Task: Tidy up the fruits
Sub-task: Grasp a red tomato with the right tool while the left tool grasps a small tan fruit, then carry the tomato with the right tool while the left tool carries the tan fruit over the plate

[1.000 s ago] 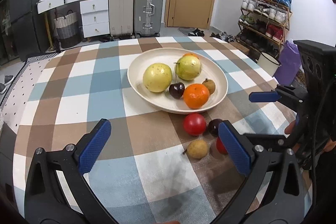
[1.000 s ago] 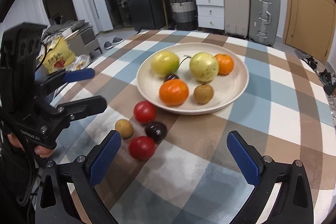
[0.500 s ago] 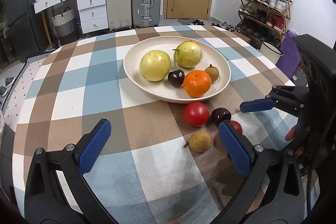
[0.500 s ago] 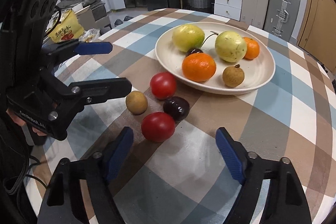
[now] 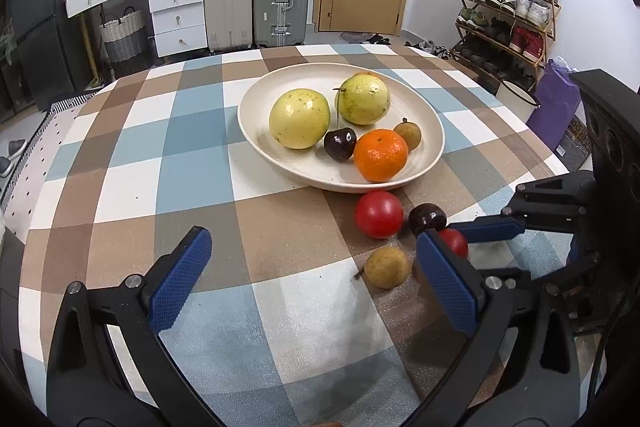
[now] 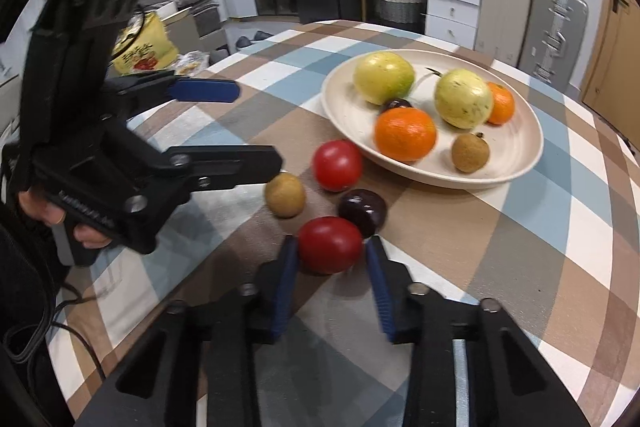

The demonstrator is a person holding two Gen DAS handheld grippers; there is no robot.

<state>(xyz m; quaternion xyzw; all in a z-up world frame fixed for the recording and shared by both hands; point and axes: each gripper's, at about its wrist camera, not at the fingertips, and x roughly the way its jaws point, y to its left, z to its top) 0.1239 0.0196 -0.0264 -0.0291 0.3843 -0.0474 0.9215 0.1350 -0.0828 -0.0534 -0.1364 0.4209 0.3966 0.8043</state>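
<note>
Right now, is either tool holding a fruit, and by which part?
The right tool brackets the nearest red fruit at its sides; contact cannot be told. The left tool is open, holding nothing.

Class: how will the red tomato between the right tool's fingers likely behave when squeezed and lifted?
The red tomato looks round and glossy, so it may slip or roll from the right tool. Its skin seems thin; hard squeezing could bruise it.

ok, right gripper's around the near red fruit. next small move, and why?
Probably finish closing, then lift toward the plate. The right gripper has its fingers on both sides of the near red fruit, which sits on the table; whether both pads already touch is unclear. The left gripper hangs open and empty beside the tan fruit, so nothing blocks the lift.
</note>
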